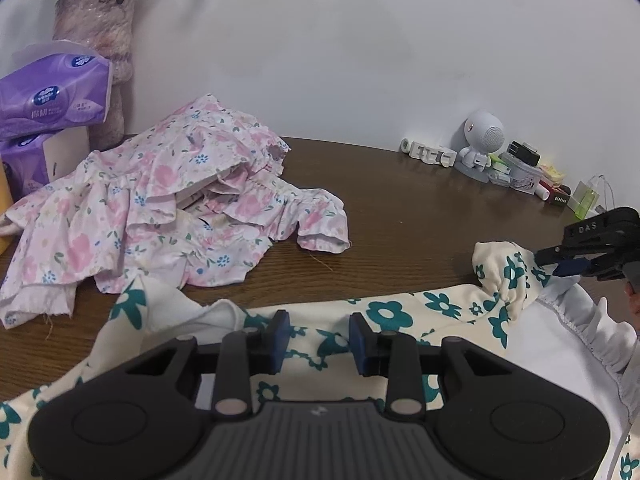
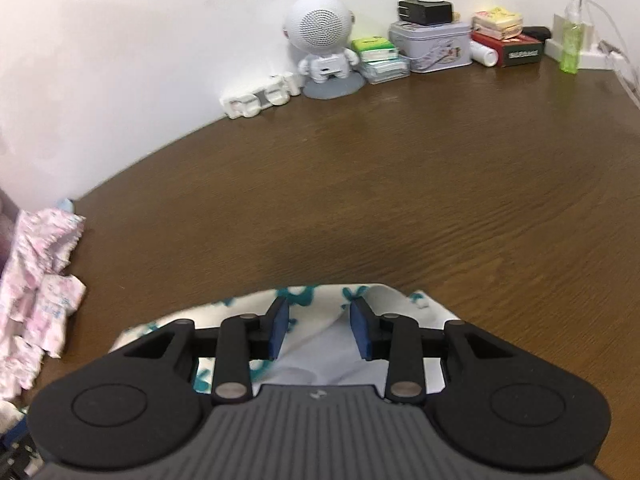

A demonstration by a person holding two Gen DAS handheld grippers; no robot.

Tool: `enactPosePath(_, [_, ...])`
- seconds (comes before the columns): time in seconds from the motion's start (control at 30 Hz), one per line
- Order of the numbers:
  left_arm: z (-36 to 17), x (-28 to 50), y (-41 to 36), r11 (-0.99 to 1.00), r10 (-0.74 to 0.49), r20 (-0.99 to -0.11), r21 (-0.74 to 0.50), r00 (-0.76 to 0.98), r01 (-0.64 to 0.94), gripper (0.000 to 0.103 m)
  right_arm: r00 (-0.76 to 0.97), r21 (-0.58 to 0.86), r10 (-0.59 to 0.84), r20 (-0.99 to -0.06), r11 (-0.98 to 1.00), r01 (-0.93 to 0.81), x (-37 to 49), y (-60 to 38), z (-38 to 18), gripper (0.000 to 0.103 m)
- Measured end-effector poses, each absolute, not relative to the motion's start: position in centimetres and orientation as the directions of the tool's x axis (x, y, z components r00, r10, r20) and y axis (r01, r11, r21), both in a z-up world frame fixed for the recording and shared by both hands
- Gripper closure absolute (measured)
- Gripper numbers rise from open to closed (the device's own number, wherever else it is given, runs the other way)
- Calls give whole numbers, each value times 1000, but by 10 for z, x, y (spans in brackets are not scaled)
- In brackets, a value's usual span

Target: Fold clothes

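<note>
My left claw point(image 1: 319, 338) hangs spread over the teal-flowered garment point(image 1: 384, 314) on the counter point(image 1: 400, 216). Only the left view shows my right claw point(image 1: 554, 264) pinching its bunched corner; the right view shows those fingers apart, so I cannot tell.

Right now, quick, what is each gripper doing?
Left gripper: open, above the cream garment with teal flowers, holding nothing.
Right gripper: open over the same garment's edge, holding nothing.
</note>
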State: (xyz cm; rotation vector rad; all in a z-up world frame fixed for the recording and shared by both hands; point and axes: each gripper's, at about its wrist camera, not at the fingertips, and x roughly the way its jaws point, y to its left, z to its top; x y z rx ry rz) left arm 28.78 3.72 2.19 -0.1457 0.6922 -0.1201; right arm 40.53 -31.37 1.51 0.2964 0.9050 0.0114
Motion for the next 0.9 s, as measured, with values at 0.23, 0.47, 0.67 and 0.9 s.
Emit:
enactPosePath(0.23, [22, 287, 38, 982, -165, -620, -174, 767, 71, 72, 647, 323, 204, -735, 944, 69, 401, -315, 19, 102])
enactPosePath(0.47, [21, 285, 39, 982, -169, -615, -175, 770, 76, 72, 667, 488, 378, -642, 872, -24, 371, -336, 54, 103])
enactPosePath(0.67, [21, 285, 39, 981, -172, -611, -174, 773, 81, 72, 654, 459, 357, -667, 888, -18, 354, -348, 44, 103])
enactPosePath(0.9, [20, 283, 37, 984, -166, -606, -155, 778, 89, 71, 627, 363, 280, -727, 932, 5, 340, -358, 21, 103])
